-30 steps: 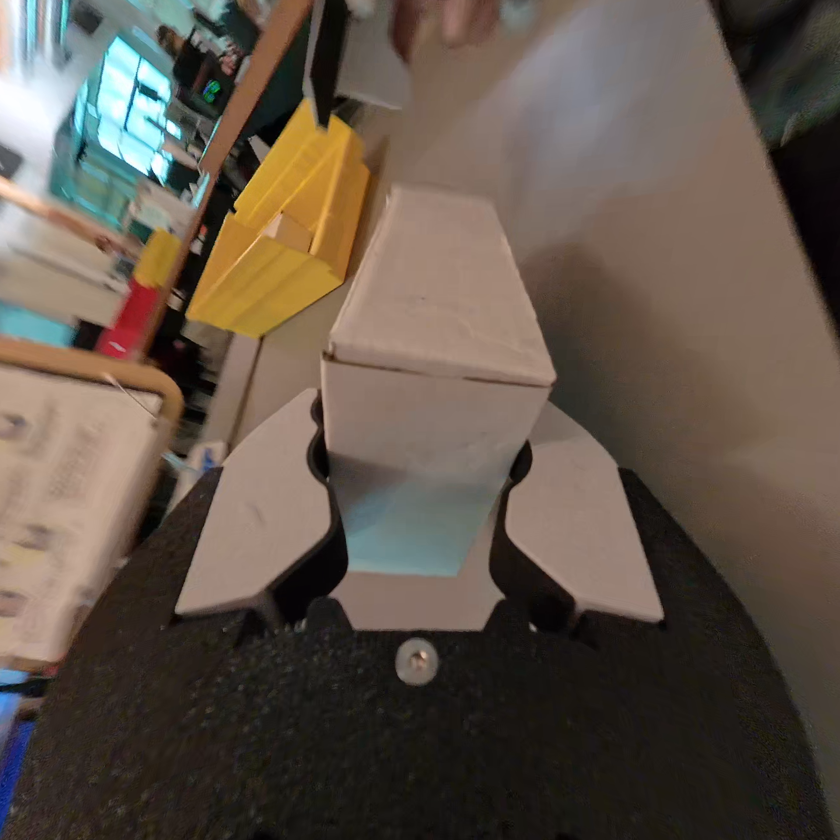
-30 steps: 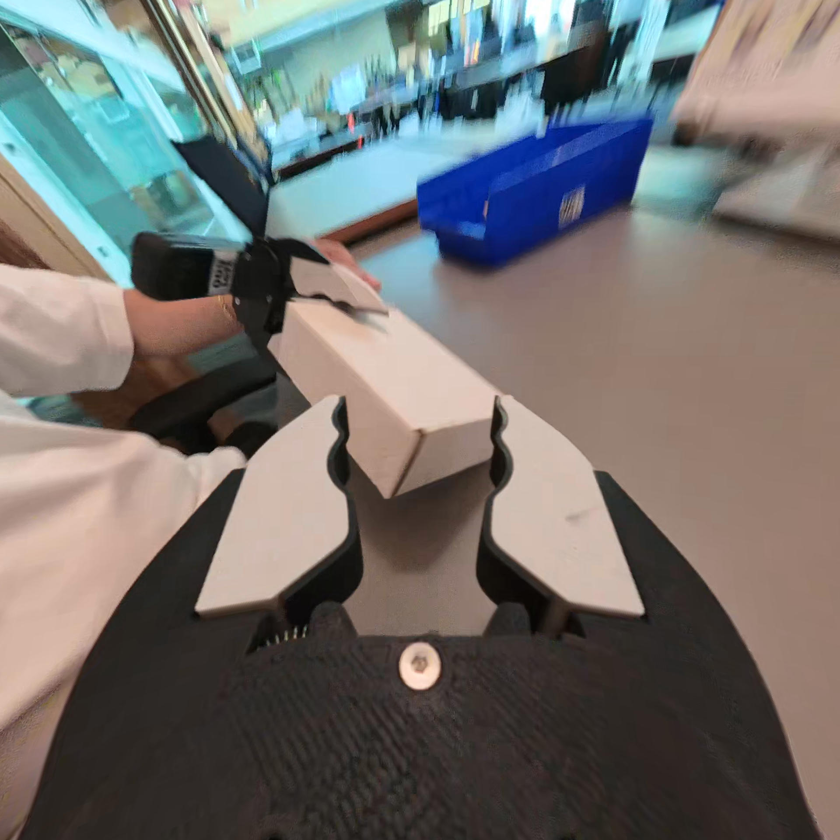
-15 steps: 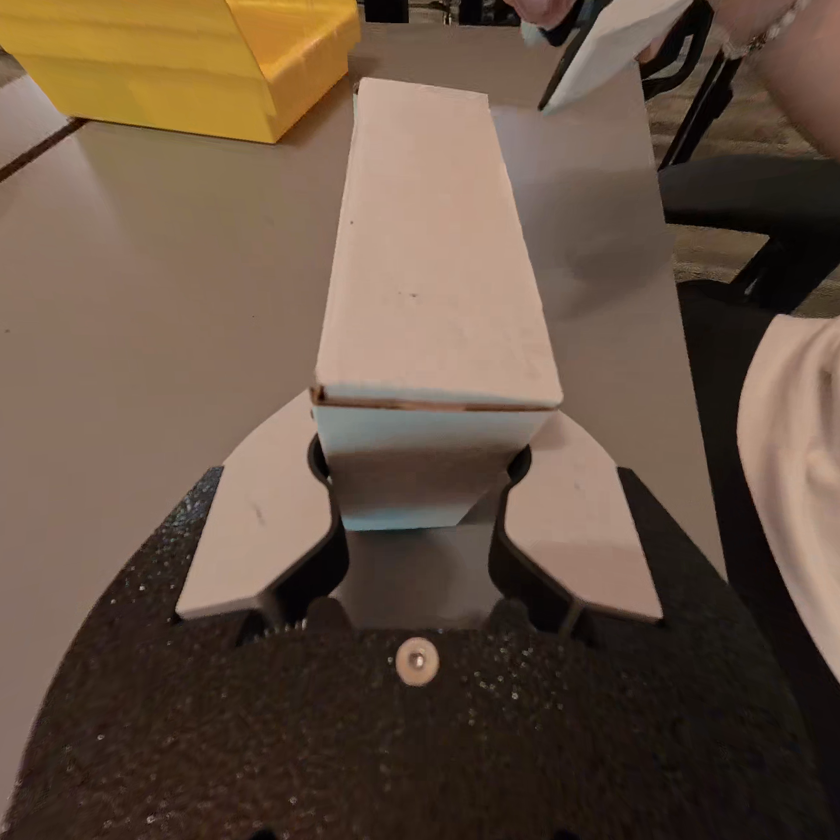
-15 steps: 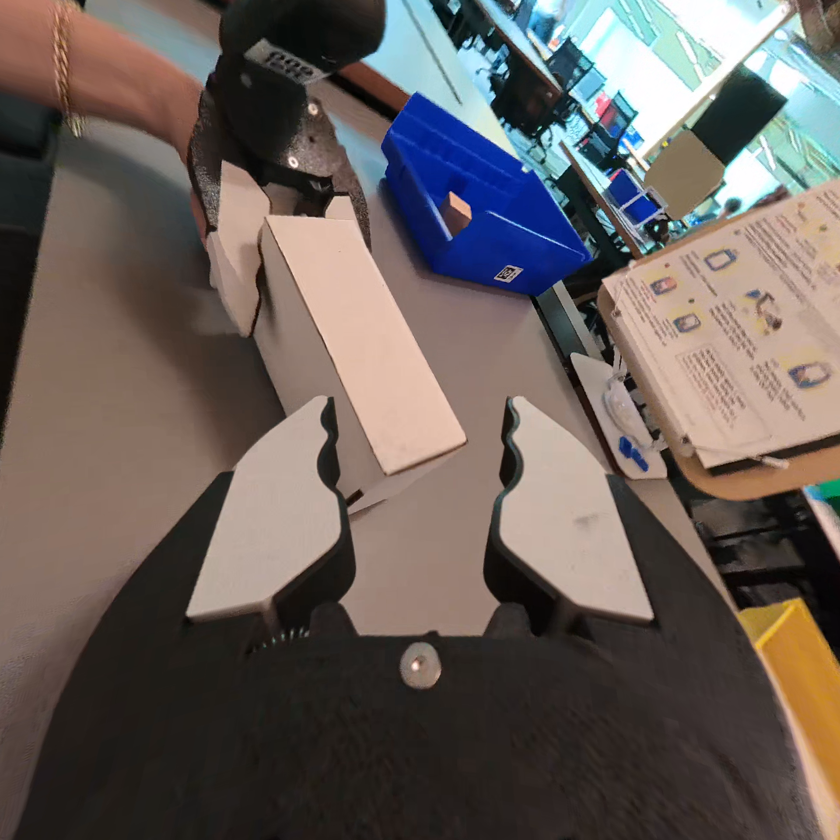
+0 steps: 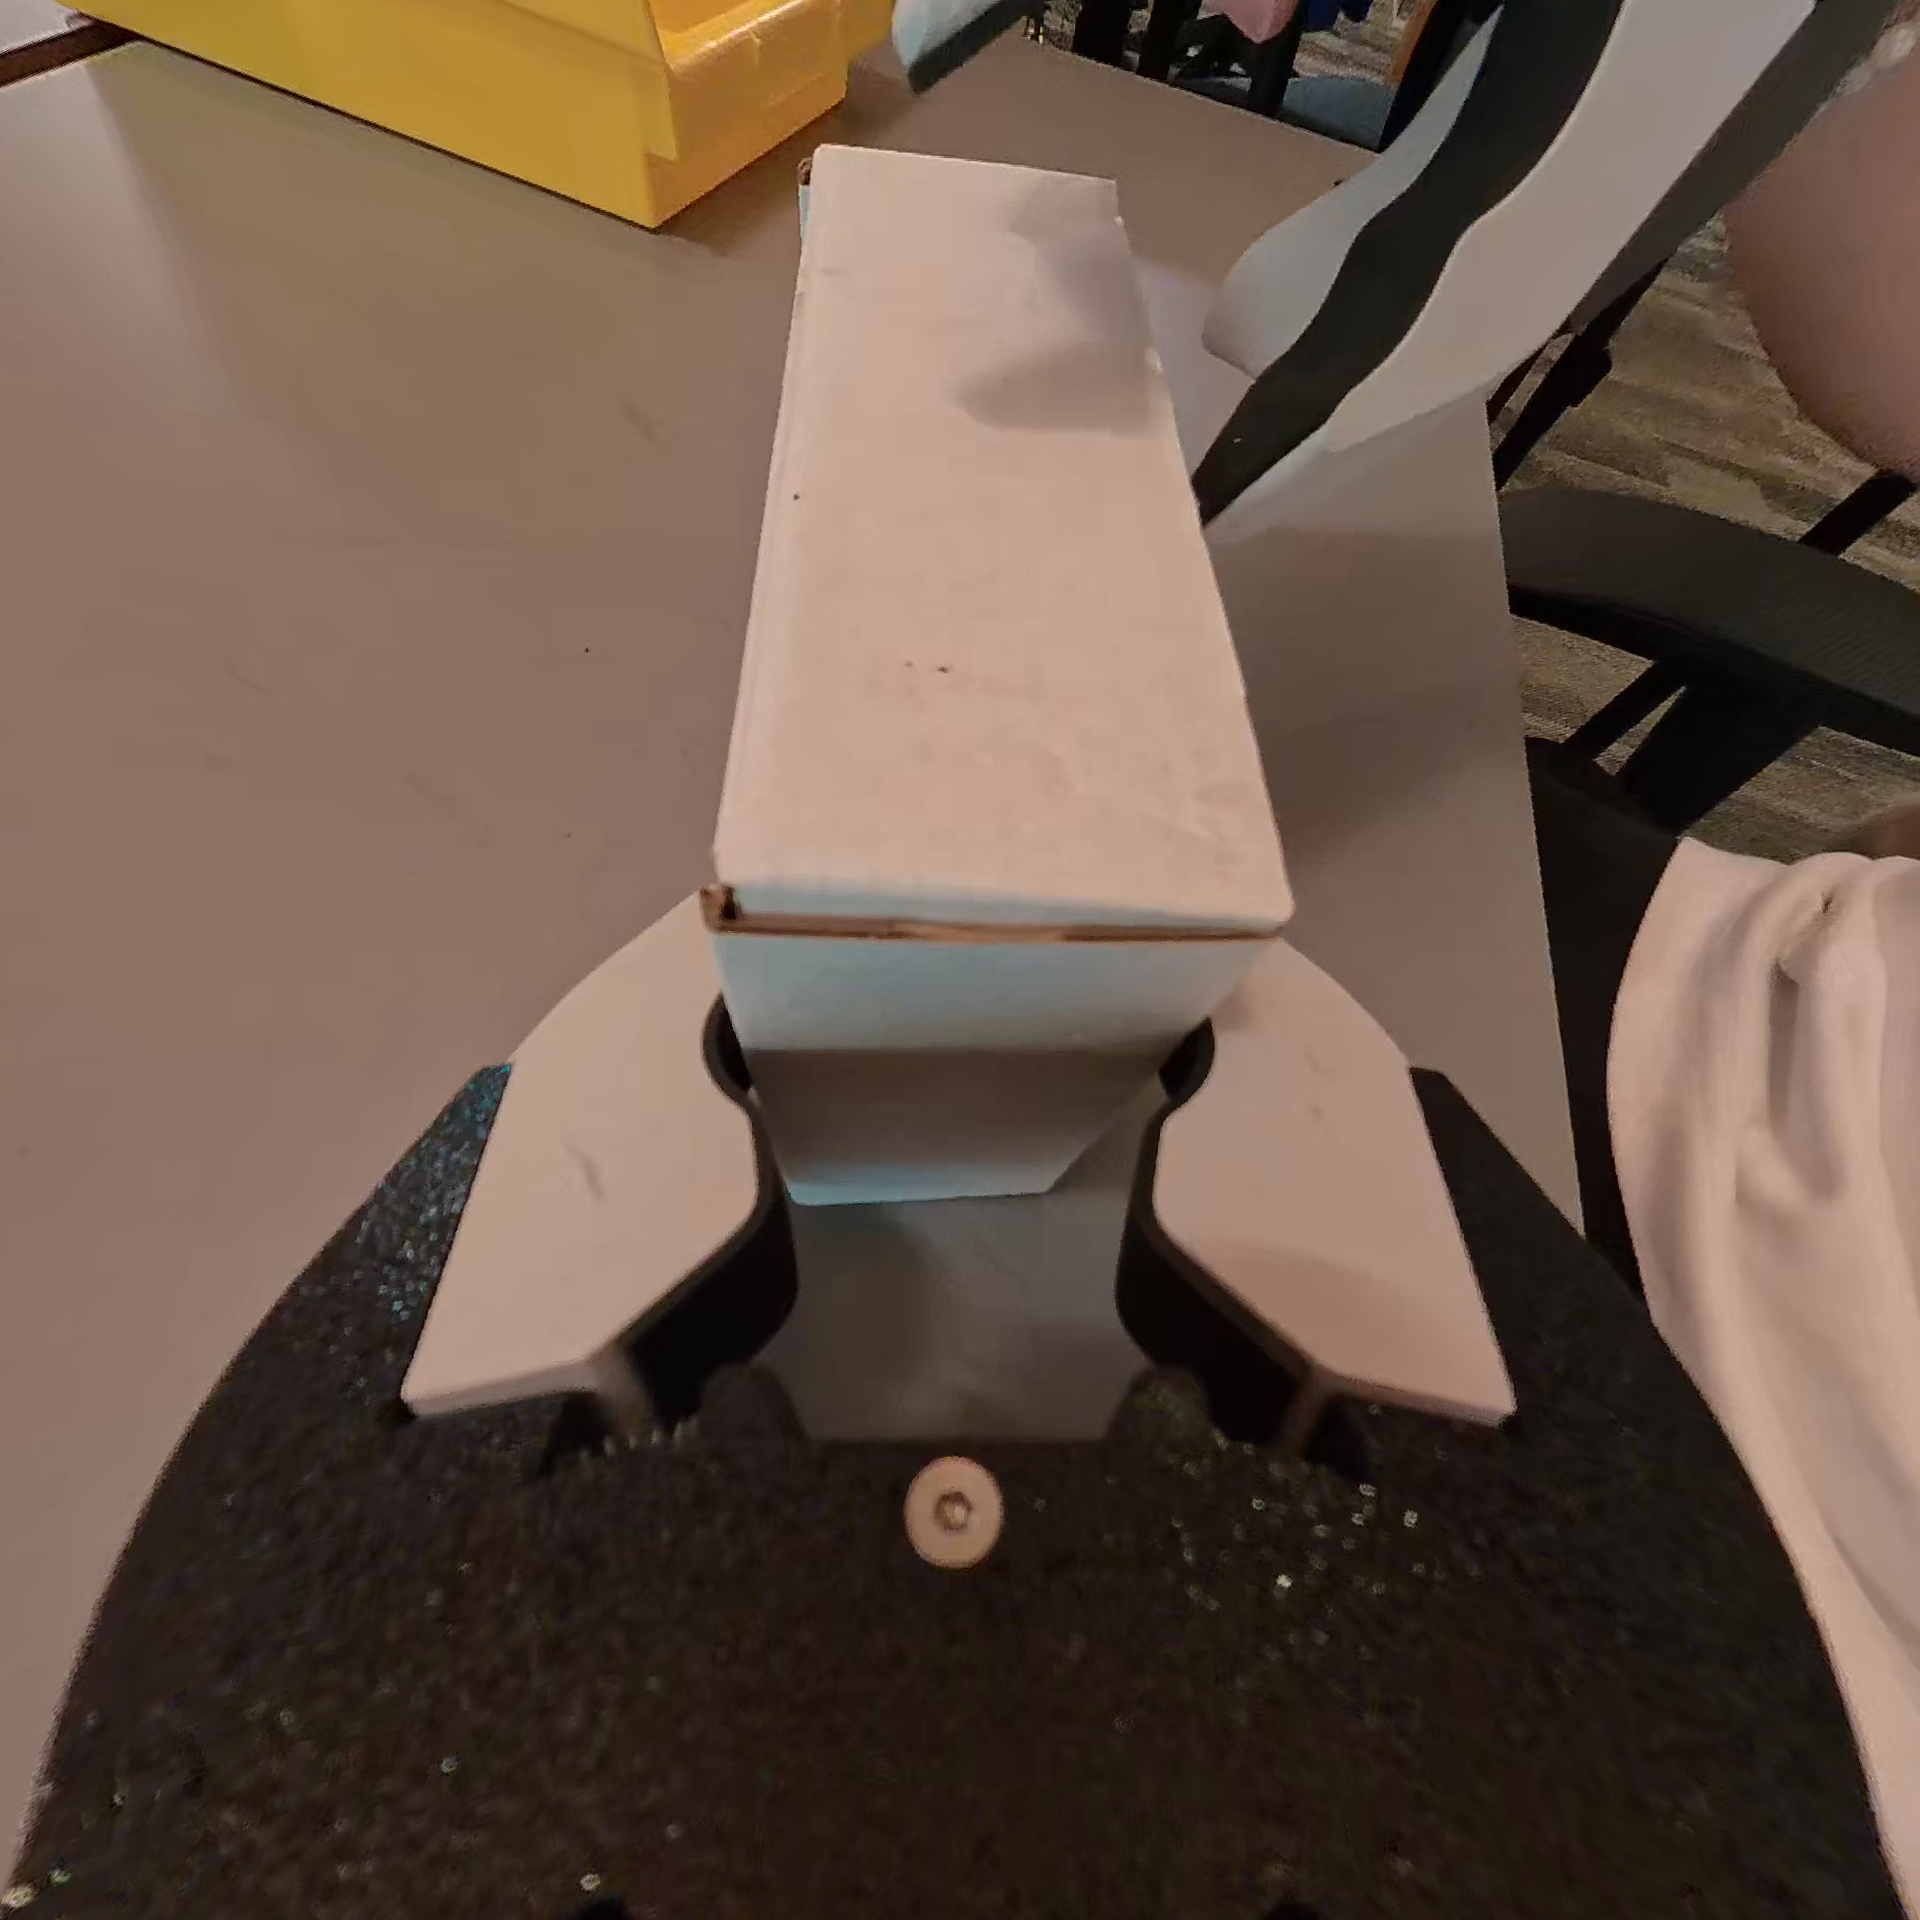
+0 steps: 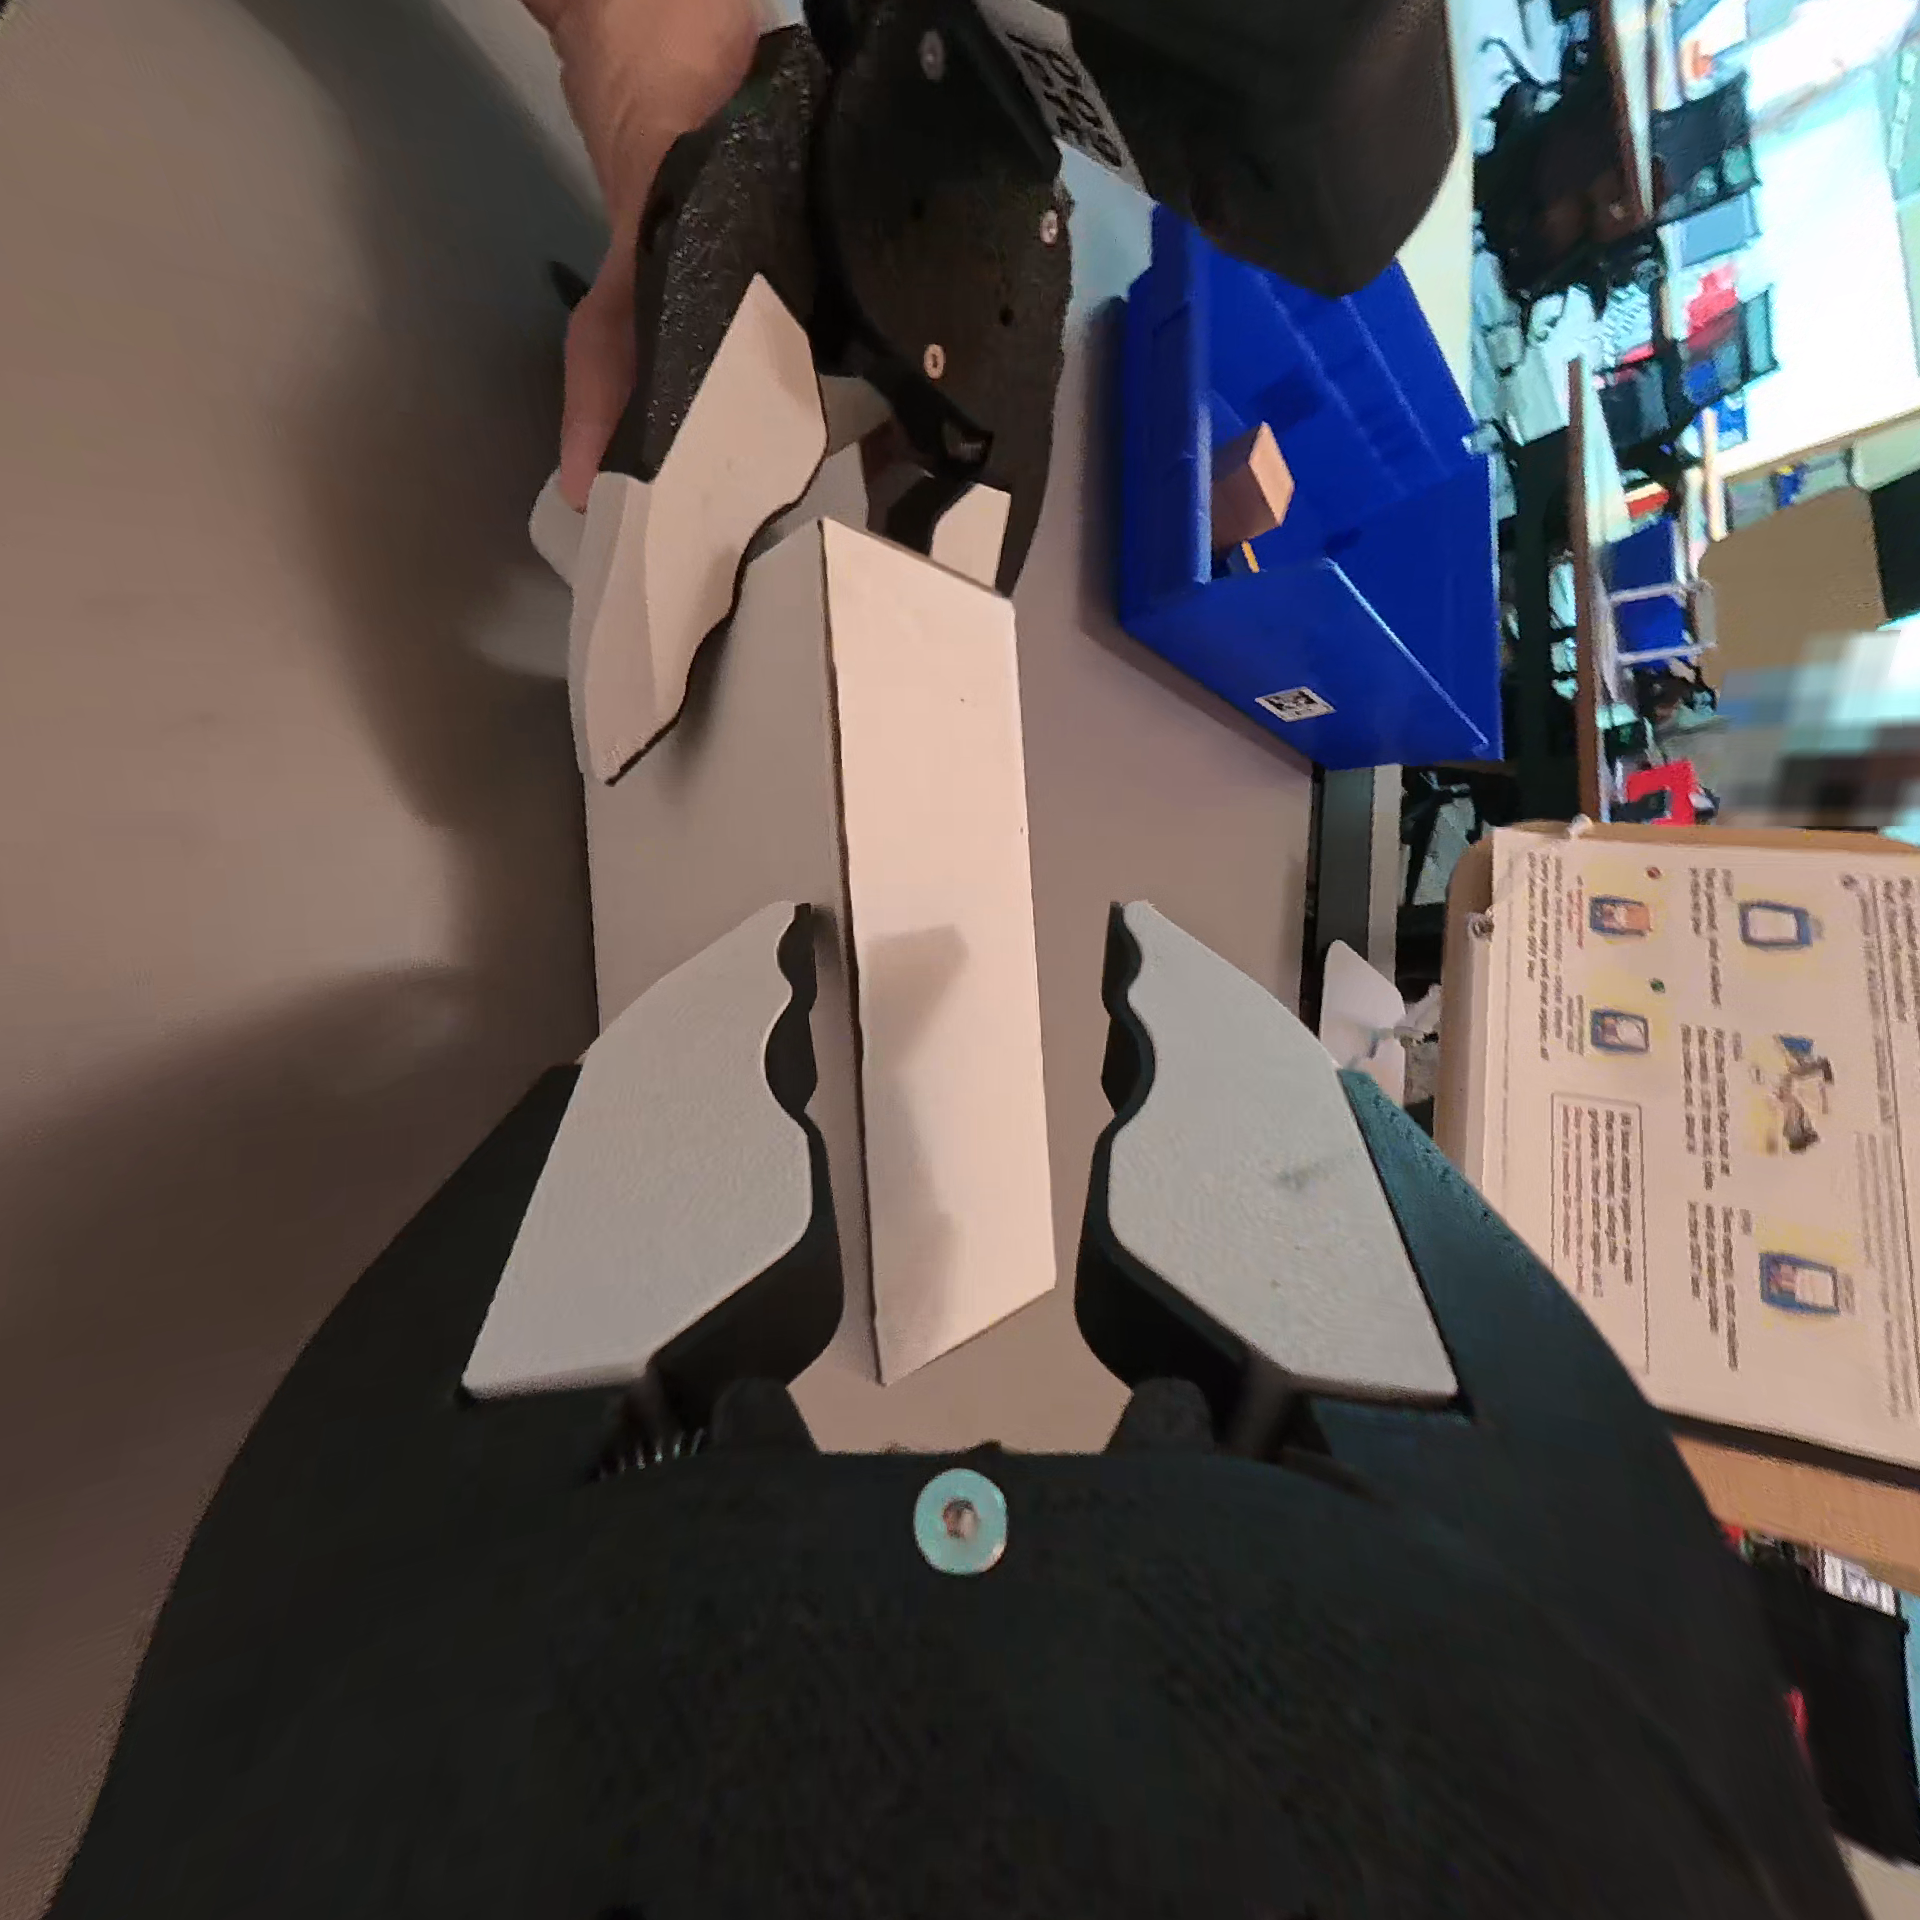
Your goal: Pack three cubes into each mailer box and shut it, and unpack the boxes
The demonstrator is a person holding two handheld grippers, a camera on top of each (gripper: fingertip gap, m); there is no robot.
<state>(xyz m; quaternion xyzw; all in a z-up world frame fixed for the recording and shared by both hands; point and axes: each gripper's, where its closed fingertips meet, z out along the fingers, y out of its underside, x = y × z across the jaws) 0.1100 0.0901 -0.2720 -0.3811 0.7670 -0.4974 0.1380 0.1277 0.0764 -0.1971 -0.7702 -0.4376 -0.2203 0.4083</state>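
Note:
A long white mailer box (image 5: 987, 644), closed, lies lengthwise over the grey table (image 5: 364, 623). My left gripper (image 5: 987, 987) is shut on its near end. In the right wrist view the same box (image 6: 935, 935) runs away from me to the left gripper (image 6: 831, 540). My right gripper (image 6: 956, 935) is open, with one finger on each side of the box's other end. Its left finger is close to the box wall and the right one stands apart. One of its fingers (image 5: 1330, 270) shows beside the box's far end in the left wrist view.
A yellow bin (image 5: 582, 83) stands at the far left of the table. A blue bin (image 6: 1320, 499) holding a wooden cube (image 6: 1262, 488) stands beyond the box. A clipboard with a printed sheet (image 6: 1714, 1122) lies at the right. An office chair (image 5: 1714, 582) stands past the table edge.
The box has come down from a tilted hold to lie level at the table. My right gripper has moved forward so that its open fingers straddle the box's end. The left gripper keeps its hold.

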